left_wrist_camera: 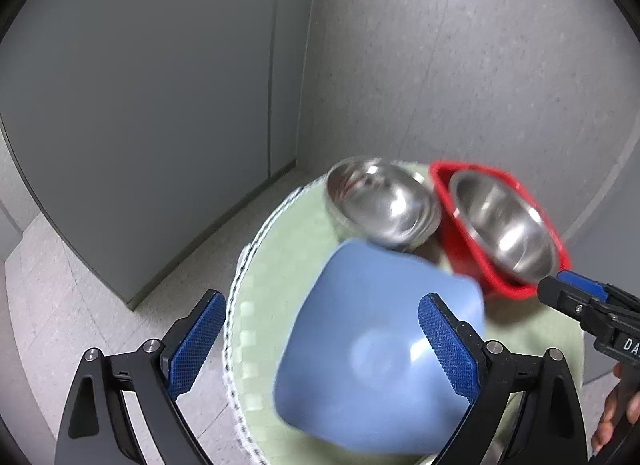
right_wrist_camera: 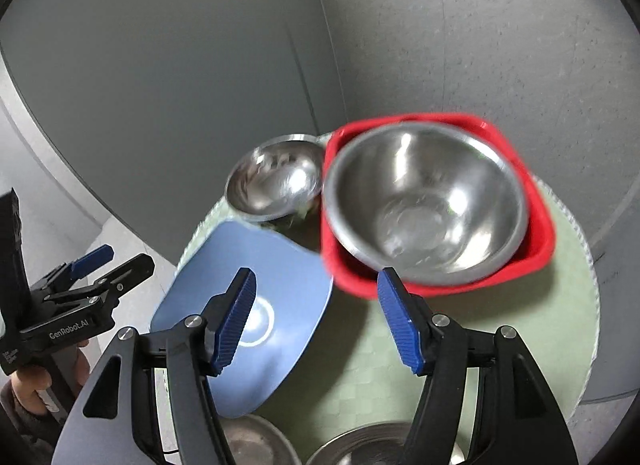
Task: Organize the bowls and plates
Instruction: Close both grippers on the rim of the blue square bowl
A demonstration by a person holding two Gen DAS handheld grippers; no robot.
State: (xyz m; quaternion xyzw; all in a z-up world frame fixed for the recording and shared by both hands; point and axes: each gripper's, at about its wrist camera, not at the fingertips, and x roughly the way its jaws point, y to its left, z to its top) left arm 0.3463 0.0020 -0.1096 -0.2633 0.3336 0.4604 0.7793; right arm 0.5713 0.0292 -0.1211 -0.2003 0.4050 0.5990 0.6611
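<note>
Blue ribbed pads fill the bottom of both views: our left gripper [left_wrist_camera: 322, 349] stands spread wide with nothing pressed between its pads, and our right gripper [right_wrist_camera: 316, 321] is parted about halfway and likewise has hold of nothing. Behind the left gripper's fingers lies a square, rounded-corner blue plastic plate [left_wrist_camera: 380, 349], blurred, resting on a round table under a pale green checked cloth [left_wrist_camera: 280, 265] with a white fringed edge. From the blue plate, a small shiny steel bowl [left_wrist_camera: 380, 205] sits at twelve o'clock, its rim just beside or touching the plate; we cannot tell which. At about two o'clock a red square plastic dish [left_wrist_camera: 460, 261] holds a second, larger steel bowl [left_wrist_camera: 504, 225] nested inside it. In the right wrist view that red dish lies just beyond our right gripper's fingertips, at twelve to one o'clock, while the blue plate sits behind its left finger. Two more steel dishes [right_wrist_camera: 256, 445] peek in at six o'clock in that view, partly hidden. Grey walls [left_wrist_camera: 480, 65] rise behind the table. A hand [right_wrist_camera: 36, 389] grips the left tool's handle.
</note>
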